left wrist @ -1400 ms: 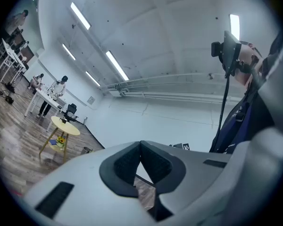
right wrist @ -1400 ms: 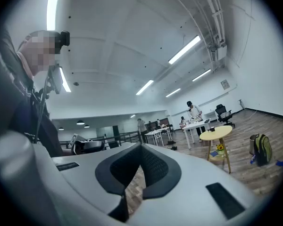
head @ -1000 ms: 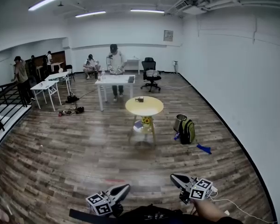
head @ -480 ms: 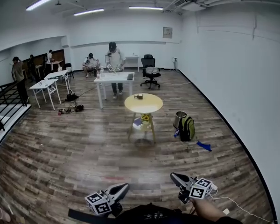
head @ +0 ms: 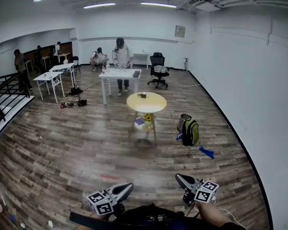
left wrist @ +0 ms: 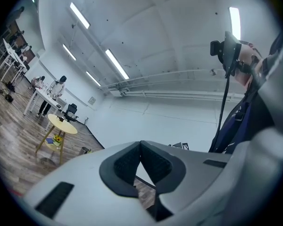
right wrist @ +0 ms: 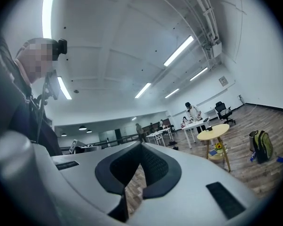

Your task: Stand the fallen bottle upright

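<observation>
Jaws of the left gripper [left wrist: 140,147] and the right gripper [right wrist: 141,147] are pressed together, with nothing between them. Well ahead of both, across the wooden floor [head: 77,147], stands a round yellow table [head: 154,104]. The small dark object [head: 142,95] on it is too small to tell for a bottle.

The floor [head: 62,147] is faintly glossy wood planking

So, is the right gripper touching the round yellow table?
Apart. The head view shows the right gripper at the frame's bottom and the round yellow table far off, with wooden floor between them. Its jaws are shut, empty.
</observation>
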